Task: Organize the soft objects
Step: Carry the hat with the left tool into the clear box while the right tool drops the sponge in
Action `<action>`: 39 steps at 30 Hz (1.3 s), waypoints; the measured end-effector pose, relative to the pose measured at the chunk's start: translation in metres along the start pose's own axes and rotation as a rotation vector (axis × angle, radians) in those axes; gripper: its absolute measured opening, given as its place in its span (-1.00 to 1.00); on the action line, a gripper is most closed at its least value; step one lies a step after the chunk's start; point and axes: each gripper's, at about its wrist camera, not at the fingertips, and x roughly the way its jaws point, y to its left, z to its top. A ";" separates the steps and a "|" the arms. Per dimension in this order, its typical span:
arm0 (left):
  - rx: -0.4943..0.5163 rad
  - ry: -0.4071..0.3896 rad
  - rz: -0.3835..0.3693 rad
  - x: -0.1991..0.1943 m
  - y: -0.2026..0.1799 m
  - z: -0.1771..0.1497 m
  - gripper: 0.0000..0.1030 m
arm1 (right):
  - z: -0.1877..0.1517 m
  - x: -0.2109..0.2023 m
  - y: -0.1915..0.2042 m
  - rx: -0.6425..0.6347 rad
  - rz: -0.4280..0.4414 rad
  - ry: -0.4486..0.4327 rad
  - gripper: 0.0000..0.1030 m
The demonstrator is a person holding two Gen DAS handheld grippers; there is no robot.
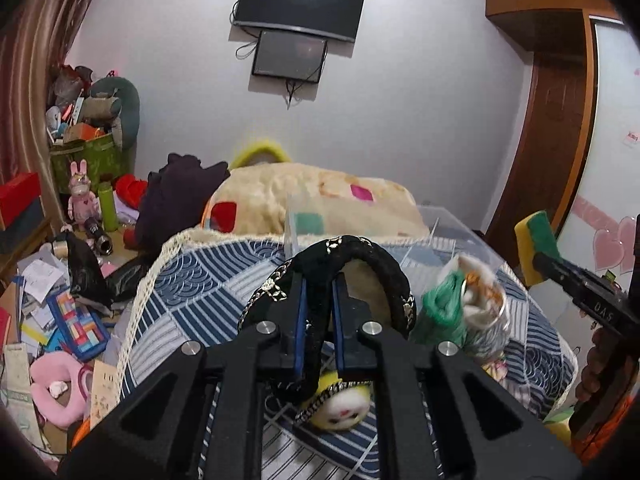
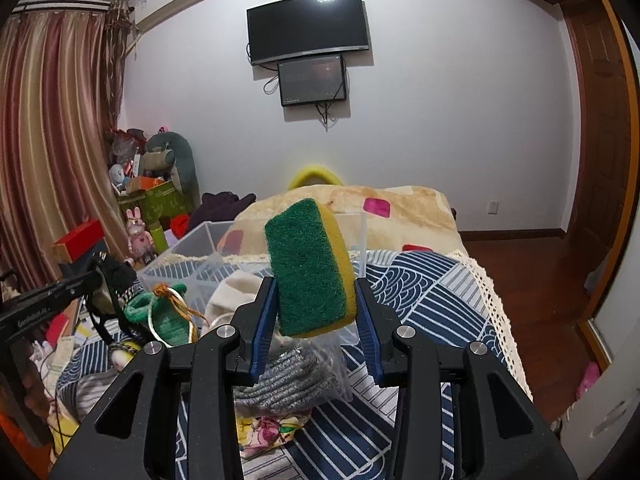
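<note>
My left gripper is shut on a black padded headband with a gold chain trim, held above the bed. A small yellow and white plush hangs below it. My right gripper is shut on a green and yellow sponge, held upright above the bed; the sponge also shows in the left wrist view. A green knitted pouch with a metal ring lies on the bed, also in the right wrist view. A clear plastic box stands behind them.
The bed has a blue and white patterned cover and a beige blanket at its far end. A grey knit item in a plastic bag lies under my right gripper. Clutter covers the floor left of the bed. A wooden door is at the right.
</note>
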 end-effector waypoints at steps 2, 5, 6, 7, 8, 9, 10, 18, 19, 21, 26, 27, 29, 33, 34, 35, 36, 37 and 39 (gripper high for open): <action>0.001 -0.015 -0.008 -0.002 -0.002 0.007 -0.80 | 0.003 0.000 0.001 -0.011 0.001 -0.005 -0.32; -0.004 -0.036 -0.041 -0.007 -0.004 0.018 -0.81 | 0.008 0.000 0.004 -0.020 0.006 -0.014 -0.32; -0.007 -0.040 -0.050 -0.007 -0.005 0.022 -0.82 | 0.010 0.000 0.005 -0.021 0.009 -0.017 -0.32; -0.009 -0.046 -0.060 -0.007 -0.006 0.025 -0.82 | 0.011 0.001 0.005 -0.021 0.012 -0.018 -0.32; -0.005 -0.054 -0.060 -0.007 -0.007 0.029 -0.82 | 0.013 0.002 0.005 -0.022 0.016 -0.019 -0.32; 0.000 -0.061 -0.055 -0.007 -0.009 0.032 -0.82 | 0.014 0.004 0.006 -0.024 0.018 -0.021 -0.32; 0.005 -0.066 -0.055 -0.007 -0.011 0.036 -0.82 | 0.016 0.005 0.007 -0.027 0.018 -0.023 -0.32; 0.029 -0.106 -0.063 0.000 -0.020 0.060 -0.83 | 0.027 0.017 0.009 -0.037 0.025 -0.030 -0.32; 0.032 -0.114 -0.056 0.001 -0.022 0.062 -0.83 | 0.028 0.019 0.009 -0.037 0.026 -0.030 -0.32; 0.034 -0.133 -0.042 0.003 -0.025 0.068 -0.83 | 0.031 0.022 0.009 -0.035 0.028 -0.030 -0.32; 0.018 -0.144 -0.039 0.014 -0.026 0.077 -0.83 | 0.037 0.036 0.009 -0.034 0.042 -0.006 -0.32; 0.014 -0.140 -0.031 0.019 -0.026 0.078 -0.83 | 0.038 0.038 0.009 -0.036 0.045 0.002 -0.32; 0.012 -0.129 -0.022 0.029 -0.027 0.080 -0.83 | 0.039 0.046 0.009 -0.042 0.048 0.023 -0.32; 0.026 -0.100 0.008 0.050 -0.029 0.077 -0.83 | 0.038 0.062 0.010 -0.061 0.051 0.075 -0.32; 0.032 -0.084 0.013 0.057 -0.030 0.075 -0.83 | 0.038 0.065 0.009 -0.065 0.048 0.087 -0.32; 0.035 -0.073 0.015 0.061 -0.030 0.074 -0.83 | 0.036 0.071 0.010 -0.072 0.047 0.105 -0.32; 0.040 -0.055 0.014 0.068 -0.030 0.072 -0.83 | 0.036 0.075 0.011 -0.079 0.046 0.119 -0.32; 0.045 -0.041 0.010 0.073 -0.030 0.071 -0.83 | 0.035 0.078 0.012 -0.085 0.044 0.132 -0.32; 0.058 -0.002 0.008 0.084 -0.031 0.066 -0.83 | 0.031 0.086 0.013 -0.106 0.038 0.163 -0.32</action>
